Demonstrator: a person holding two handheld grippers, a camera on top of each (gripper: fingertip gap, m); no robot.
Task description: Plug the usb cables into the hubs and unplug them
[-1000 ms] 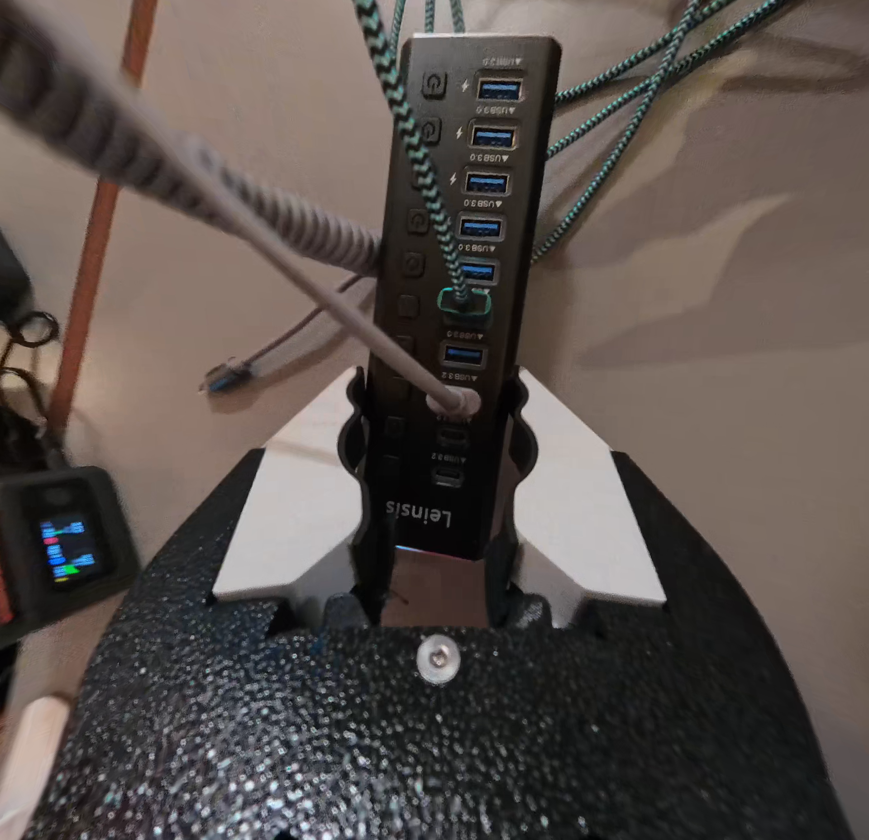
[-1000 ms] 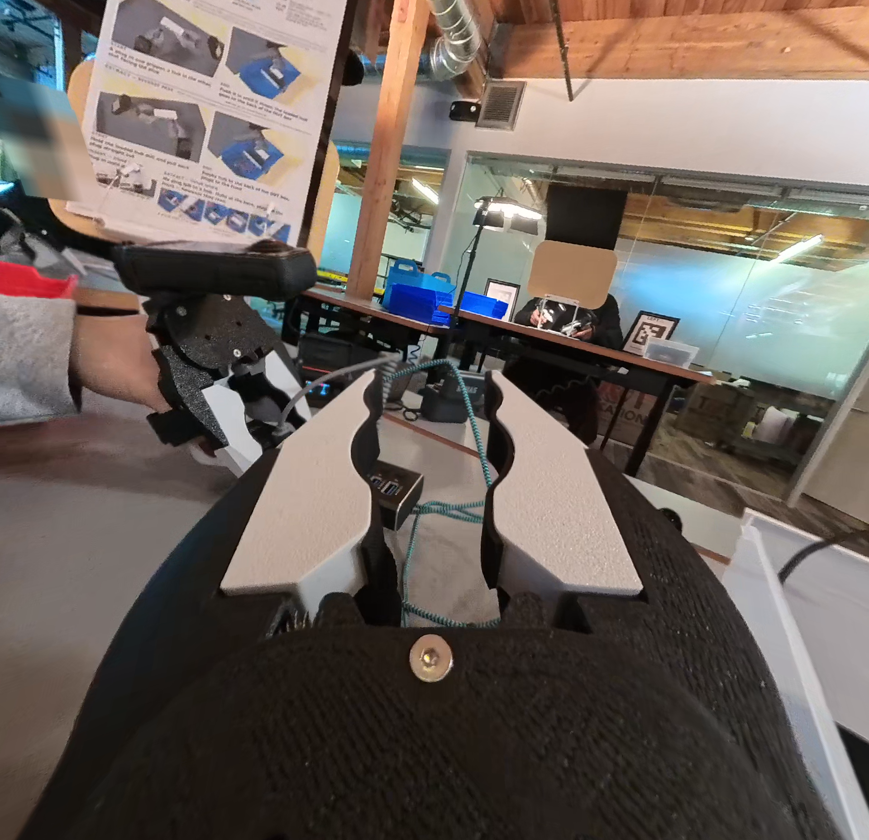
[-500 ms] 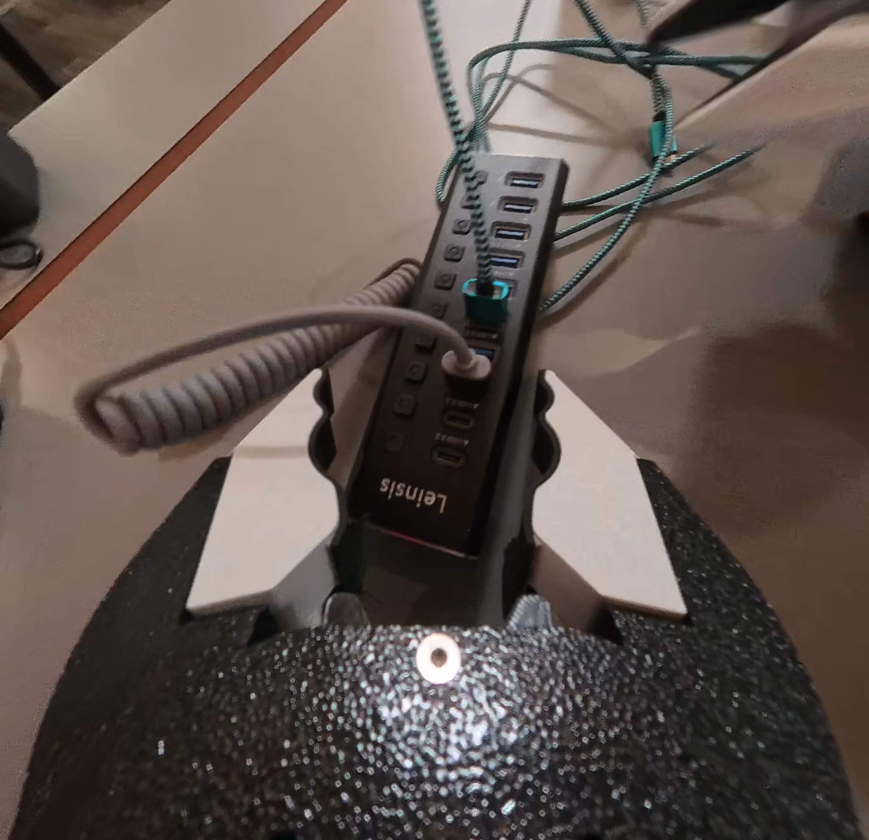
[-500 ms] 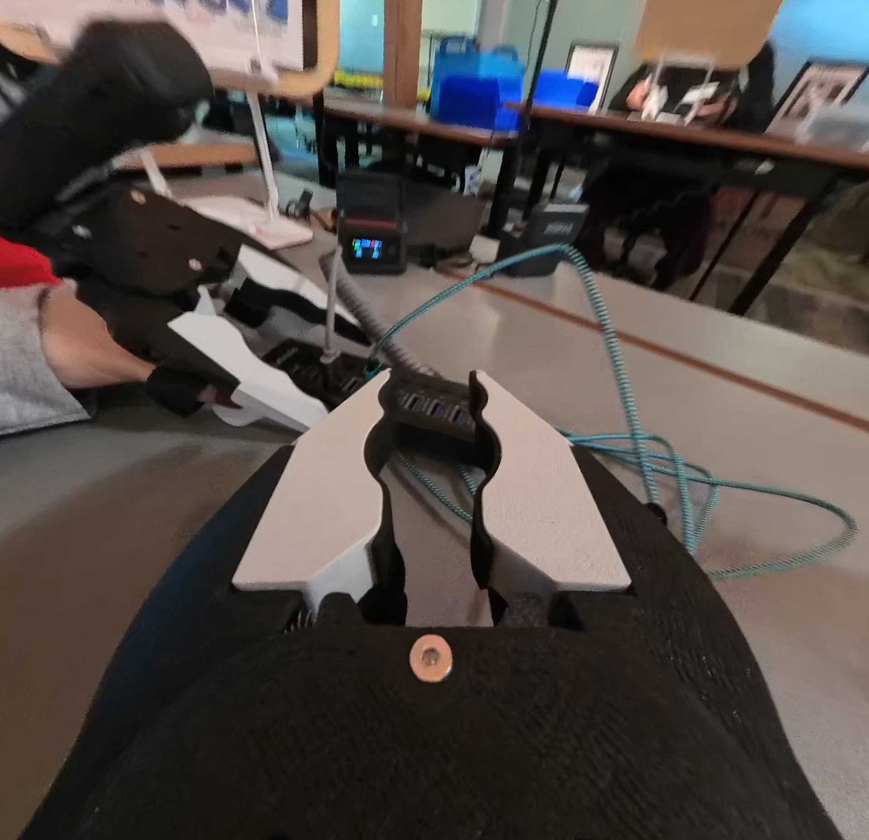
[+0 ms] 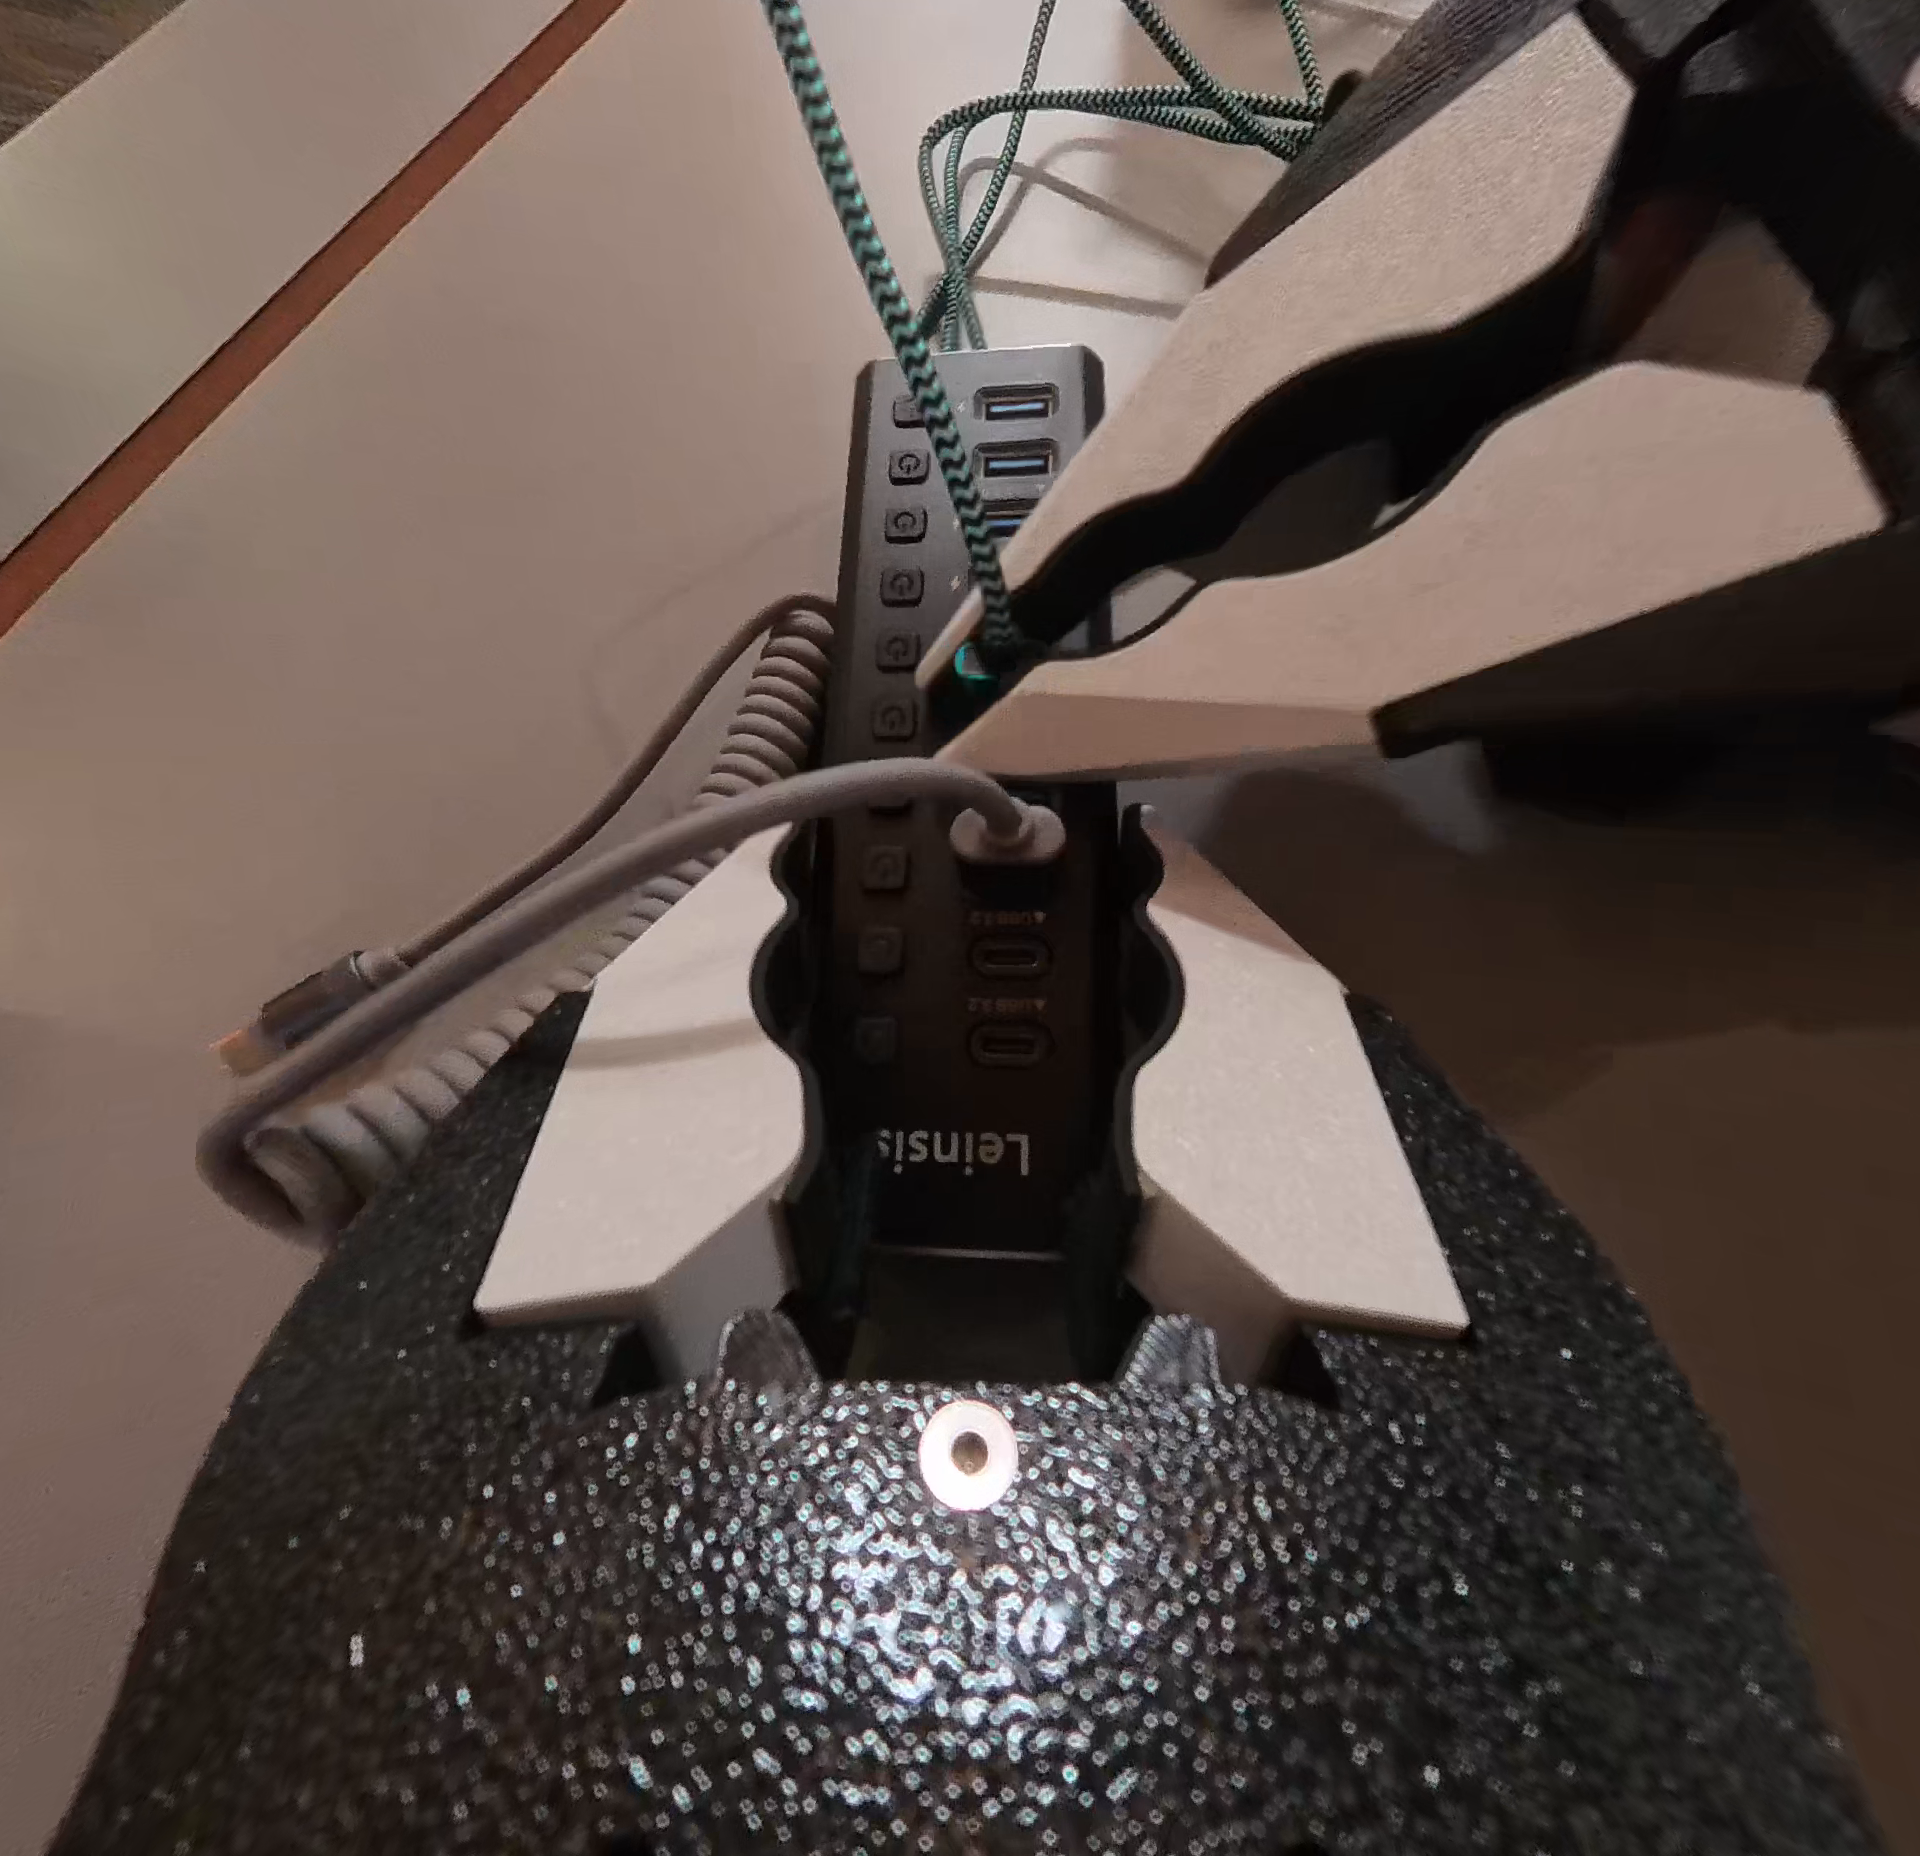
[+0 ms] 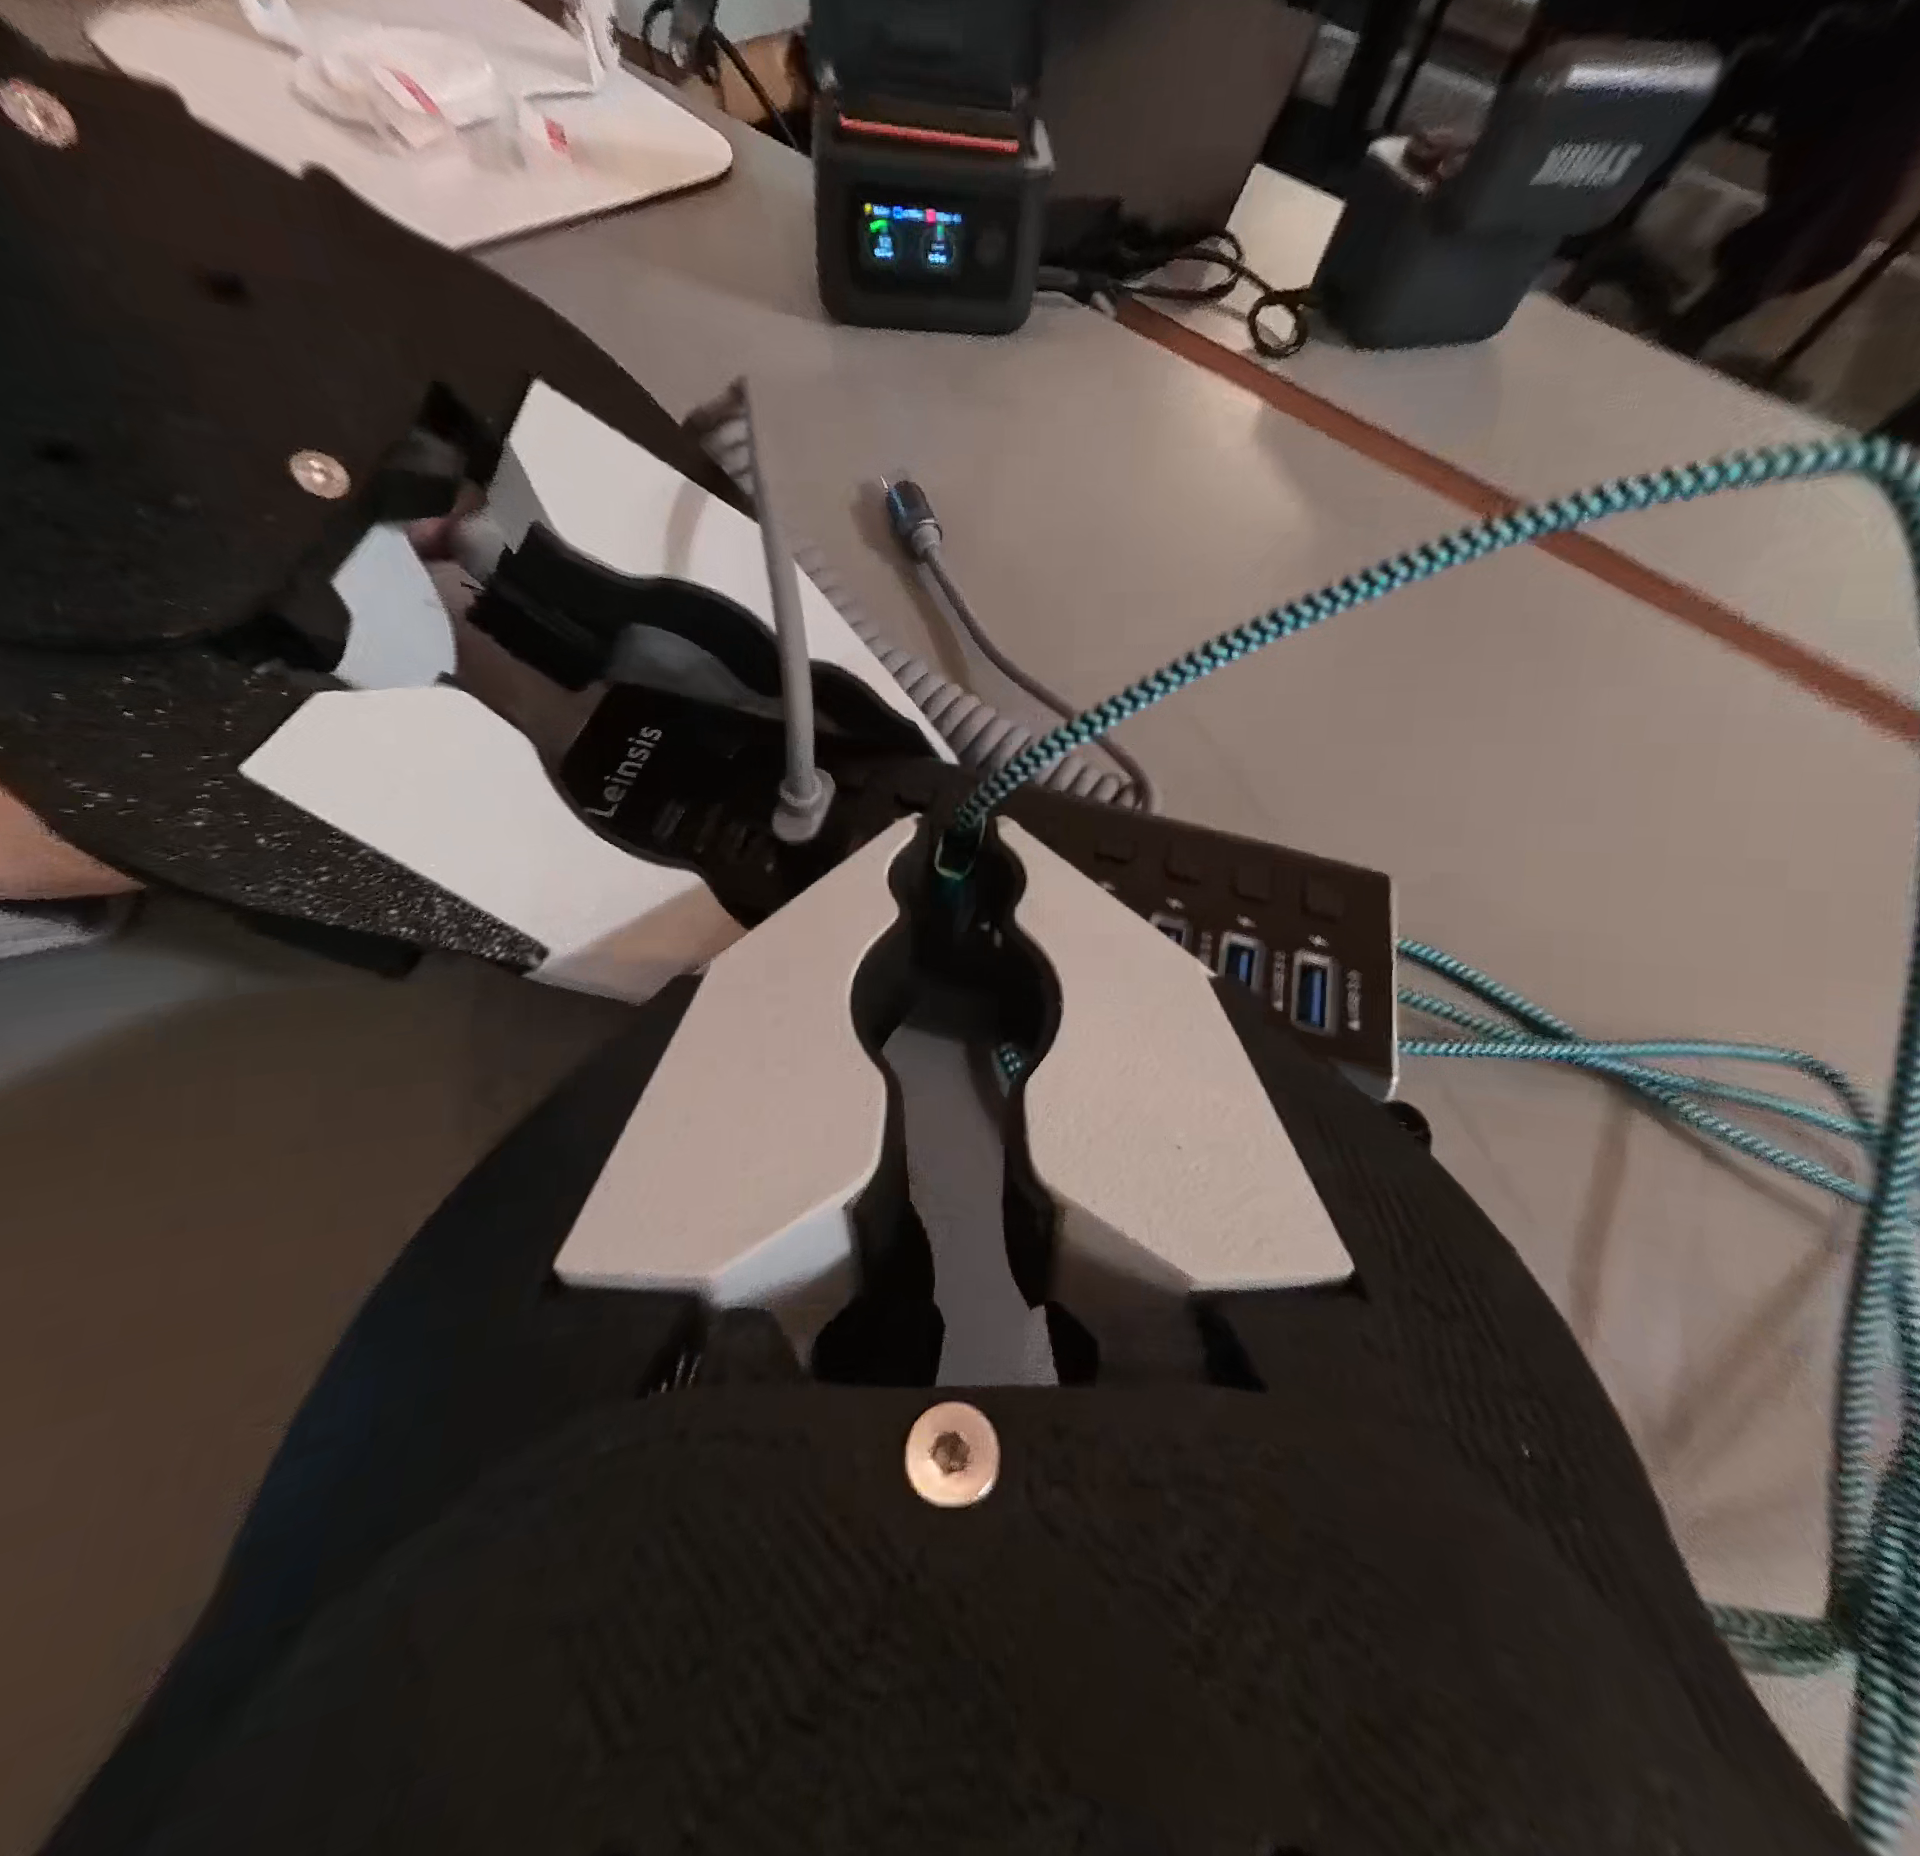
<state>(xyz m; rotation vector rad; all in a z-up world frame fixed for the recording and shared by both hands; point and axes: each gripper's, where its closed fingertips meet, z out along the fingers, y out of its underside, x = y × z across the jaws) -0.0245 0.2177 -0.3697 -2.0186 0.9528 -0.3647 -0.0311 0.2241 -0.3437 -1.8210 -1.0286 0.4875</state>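
A long black USB hub [image 5: 935,985] lies on the table, and my left gripper [image 5: 961,871] is shut on its near end. A grey coiled cable's plug [image 5: 1003,835] sits in a port just past my fingertips. A green braided cable [image 5: 883,279] is plugged in farther along. My right gripper [image 5: 961,705] comes in from the right and is shut on the green plug [image 5: 975,663]. In the right wrist view the right gripper [image 6: 961,840] pinches the green plug [image 6: 954,866] above the hub [image 6: 1278,892]. The left gripper's fingers [image 6: 416,798] hold the hub's left end.
A loose grey cable end [image 6: 914,518] lies behind the hub. Green cable loops [image 6: 1662,1079] trail to the right. A small black device with a lit screen [image 6: 925,237], a dark grey box [image 6: 1507,227] and a white board [image 6: 416,123] stand at the table's far side. Left and right tips are no more than a few centimetres apart.
The left gripper has brought the hub down flat near the table. The right gripper has moved in from a distance and closed on the green plug.
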